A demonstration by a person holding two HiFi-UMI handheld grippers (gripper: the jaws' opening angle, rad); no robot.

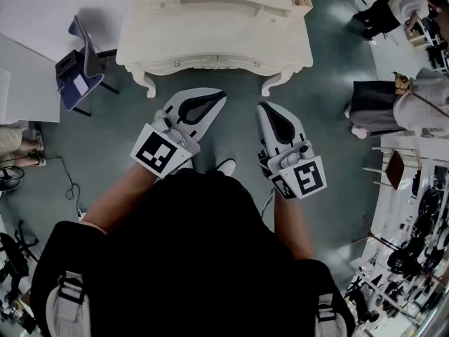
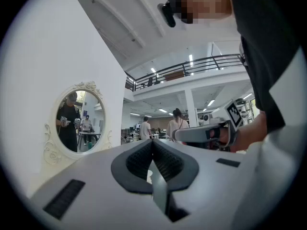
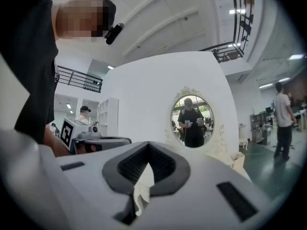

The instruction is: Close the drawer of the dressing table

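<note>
The cream dressing table (image 1: 210, 34) stands ahead of me on the grey floor. Two small drawer knobs (image 1: 175, 63) show on its front, and the drawer fronts look flush with it. My left gripper (image 1: 219, 98) is held level, a short way in front of the table, shut with nothing in it. Beside it my right gripper (image 1: 265, 108) is also shut and empty. In the left gripper view the left gripper (image 2: 152, 143) has its pads together, and the table's oval mirror (image 2: 79, 121) sits at the left. The right gripper (image 3: 147, 146) faces the mirror (image 3: 193, 121).
A blue folding chair (image 1: 83, 69) and a white table (image 1: 28, 76) stand at the left. A cable (image 1: 70, 184) lies on the floor. People (image 1: 414, 104) and cluttered shelves (image 1: 414, 223) fill the right side. A white wall (image 3: 144, 95) stands behind the dressing table.
</note>
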